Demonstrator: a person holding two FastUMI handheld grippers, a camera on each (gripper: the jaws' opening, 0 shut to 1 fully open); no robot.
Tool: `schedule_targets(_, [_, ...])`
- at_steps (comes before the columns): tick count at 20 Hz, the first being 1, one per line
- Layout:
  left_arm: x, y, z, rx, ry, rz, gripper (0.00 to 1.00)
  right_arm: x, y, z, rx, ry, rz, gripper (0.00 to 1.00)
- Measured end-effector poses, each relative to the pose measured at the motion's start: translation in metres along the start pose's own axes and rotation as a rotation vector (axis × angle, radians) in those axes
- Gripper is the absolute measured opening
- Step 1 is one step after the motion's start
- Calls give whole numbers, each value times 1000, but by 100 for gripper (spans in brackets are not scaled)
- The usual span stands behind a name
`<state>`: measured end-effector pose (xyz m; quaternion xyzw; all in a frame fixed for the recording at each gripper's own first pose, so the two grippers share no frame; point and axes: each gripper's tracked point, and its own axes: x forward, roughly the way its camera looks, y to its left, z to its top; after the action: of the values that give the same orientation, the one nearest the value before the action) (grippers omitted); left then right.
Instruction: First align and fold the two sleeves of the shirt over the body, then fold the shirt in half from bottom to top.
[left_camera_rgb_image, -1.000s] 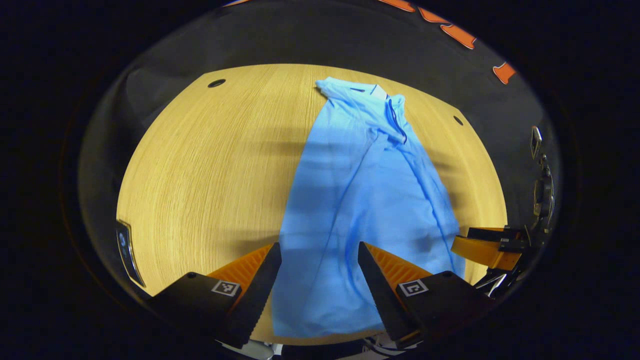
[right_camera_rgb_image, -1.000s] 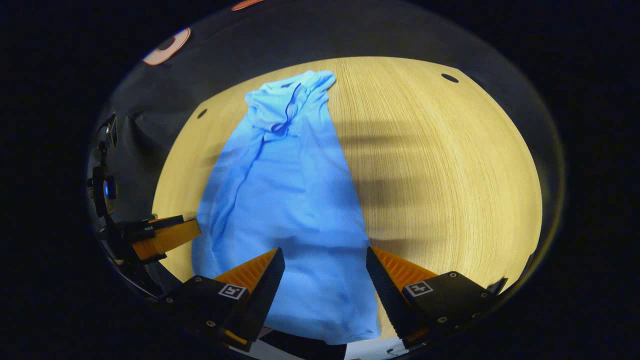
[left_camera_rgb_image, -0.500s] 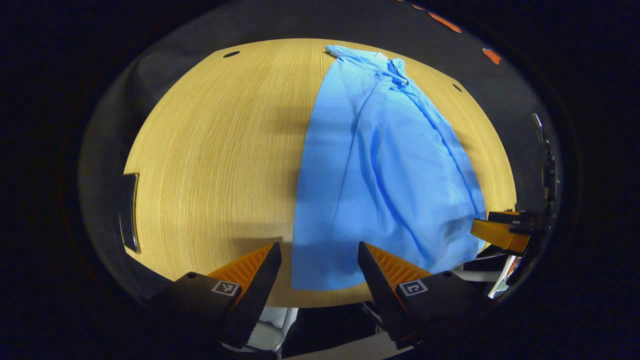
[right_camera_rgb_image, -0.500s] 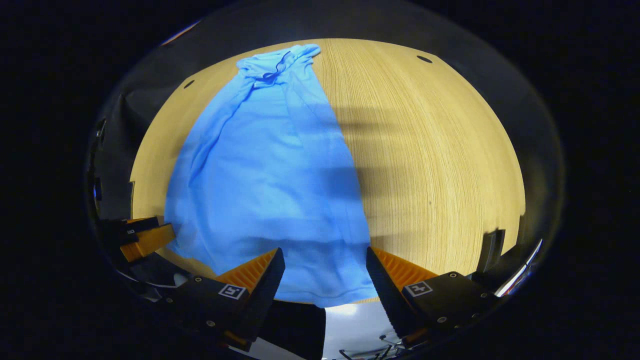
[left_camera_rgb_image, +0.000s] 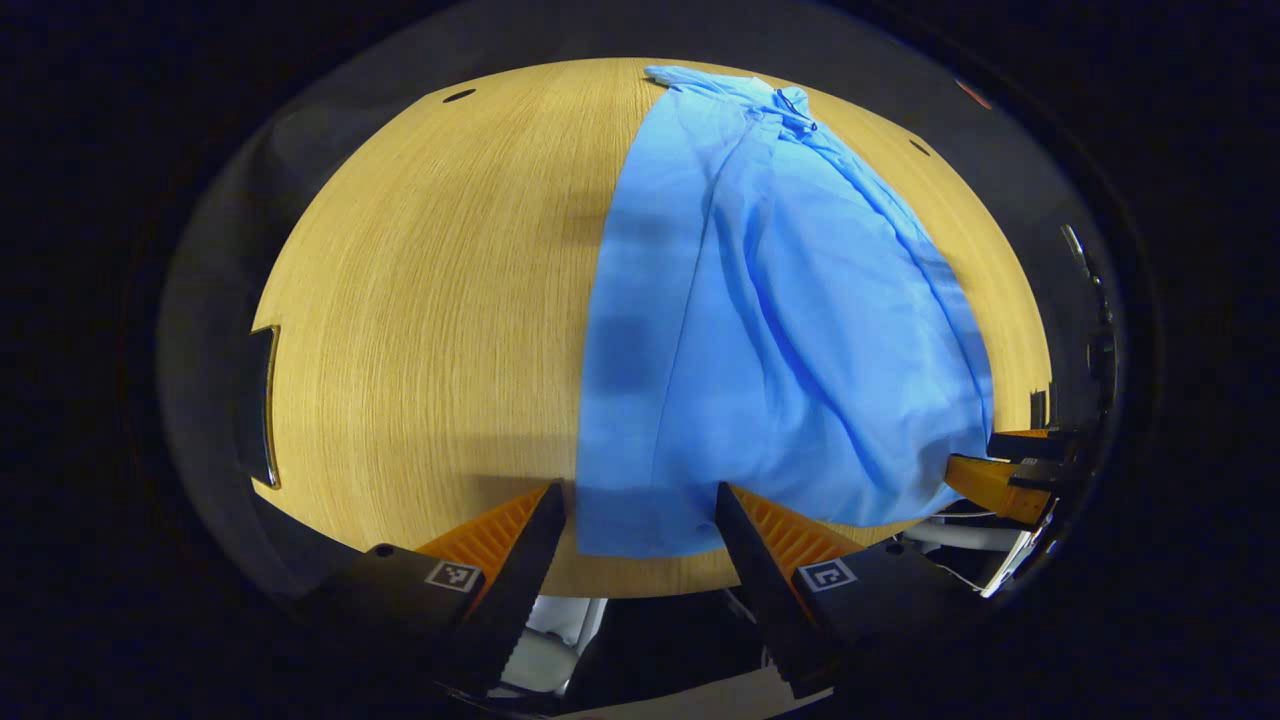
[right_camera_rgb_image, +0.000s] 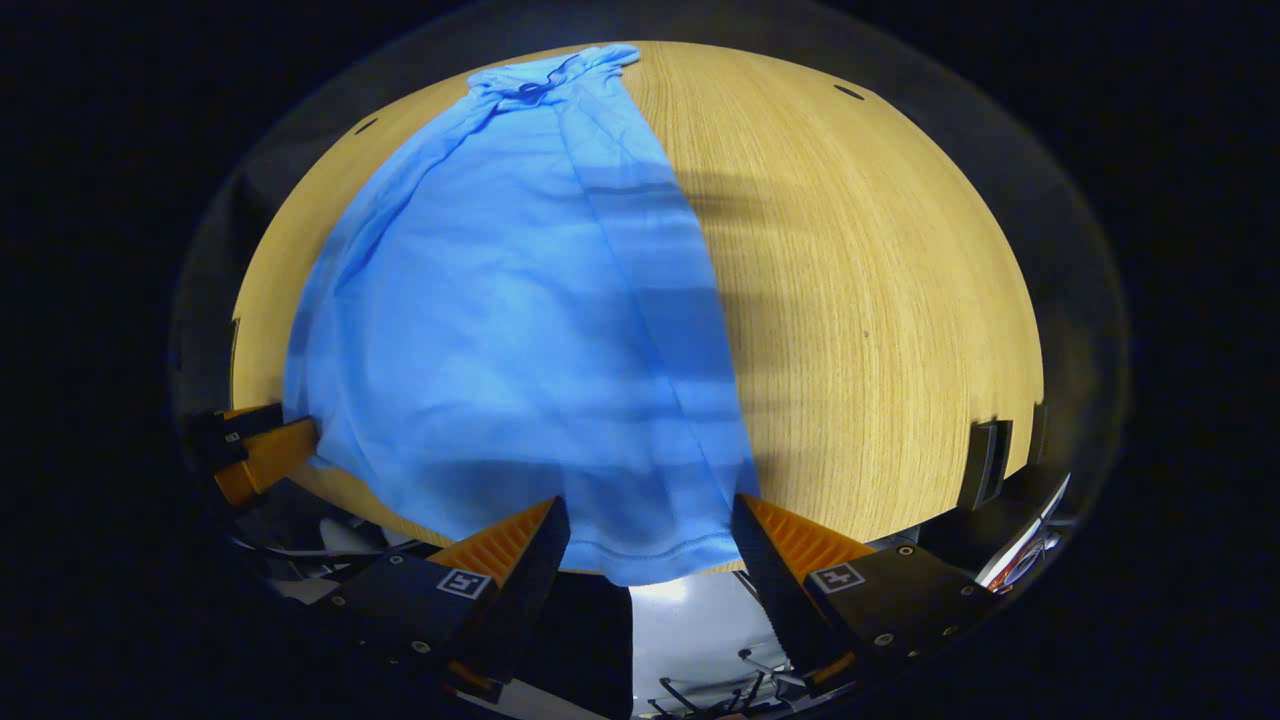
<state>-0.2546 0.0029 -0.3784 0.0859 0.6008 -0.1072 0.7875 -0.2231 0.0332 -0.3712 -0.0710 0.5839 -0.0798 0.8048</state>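
Observation:
A light blue shirt (left_camera_rgb_image: 760, 320) lies lengthwise on a round wooden table (left_camera_rgb_image: 420, 300), collar at the far end, hem at the near edge, its sides folded in to a narrow strip. In the left gripper view my left gripper (left_camera_rgb_image: 640, 520) is open, its fingers standing either side of the hem's left corner. In the right gripper view the shirt (right_camera_rgb_image: 520, 300) fills the table's left half, and my right gripper (right_camera_rgb_image: 650, 530) is open over the hem's right corner, which slightly overhangs the table edge. The other gripper (right_camera_rgb_image: 255, 450) appears at the shirt's far left corner.
The table (right_camera_rgb_image: 880, 300) has small dark holes near its far rim (right_camera_rgb_image: 848, 92). A dark bracket (right_camera_rgb_image: 985, 450) sits at the right edge and another bracket (left_camera_rgb_image: 262, 405) at the left edge. Floor and cables lie below the near edge.
Both grippers have drawn back toward the near table edge, from above the shirt's lower body to its hem. The shirt now lies stretched longer and flatter.

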Motion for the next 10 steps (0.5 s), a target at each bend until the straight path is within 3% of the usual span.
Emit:
schedule_targets(7, [-1, -2, 0, 3, -18, 8, 99, -3, -1, -5, 13, 11, 5, 99])
schedule_targets(9, [-2, -3, 1, -16, -18, 4, 94, -3, -3, -5, -1, 19, 6, 94])
schedule_targets(10, [-1, -3, 2, -28, -23, 2, 89, -2, -4, -4, -12, 14, 6, 86])
